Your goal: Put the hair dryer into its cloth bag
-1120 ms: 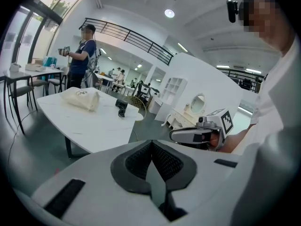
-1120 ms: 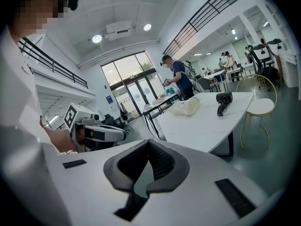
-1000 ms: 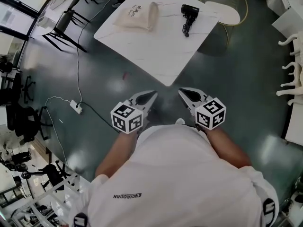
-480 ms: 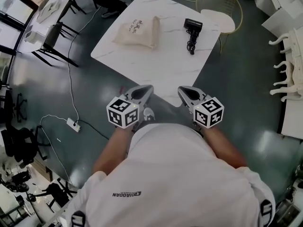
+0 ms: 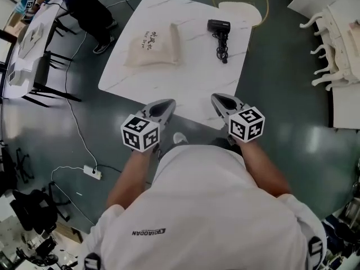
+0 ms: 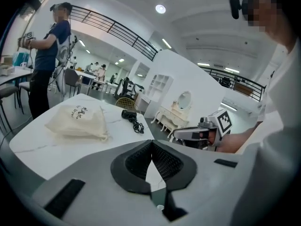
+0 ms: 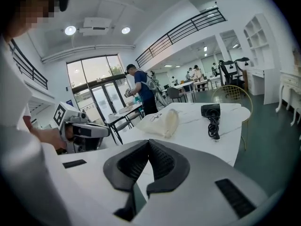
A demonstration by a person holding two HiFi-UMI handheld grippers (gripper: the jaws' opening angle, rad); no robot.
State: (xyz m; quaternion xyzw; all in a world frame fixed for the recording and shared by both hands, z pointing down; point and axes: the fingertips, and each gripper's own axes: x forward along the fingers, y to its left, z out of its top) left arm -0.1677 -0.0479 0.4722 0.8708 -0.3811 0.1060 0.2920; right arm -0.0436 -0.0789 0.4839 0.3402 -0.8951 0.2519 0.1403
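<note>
A black hair dryer [image 5: 218, 27] with its coiled cord lies on the white marble table [image 5: 185, 89], far right part. The cream cloth bag [image 5: 151, 45] with black lettering lies to its left. Both also show in the left gripper view, the bag [image 6: 77, 120] left of the dryer [image 6: 129, 115], and in the right gripper view, the bag [image 7: 160, 121] left of the dryer [image 7: 210, 110]. My left gripper [image 5: 166, 103] and right gripper [image 5: 216, 98] hover at the table's near edge, both shut and empty, well short of the bag and dryer.
A round cream-seated chair [image 5: 241, 7] stands behind the table. A person in dark clothes [image 5: 84, 7] stands at the far left beside another table [image 5: 28, 38]. A power strip and cable [image 5: 93, 172] lie on the dark floor. White furniture [image 5: 337, 44] stands to the right.
Both grippers have moved forward from over the floor to the table's near edge, staying shut. The table, bag and dryer now lie closer in the view.
</note>
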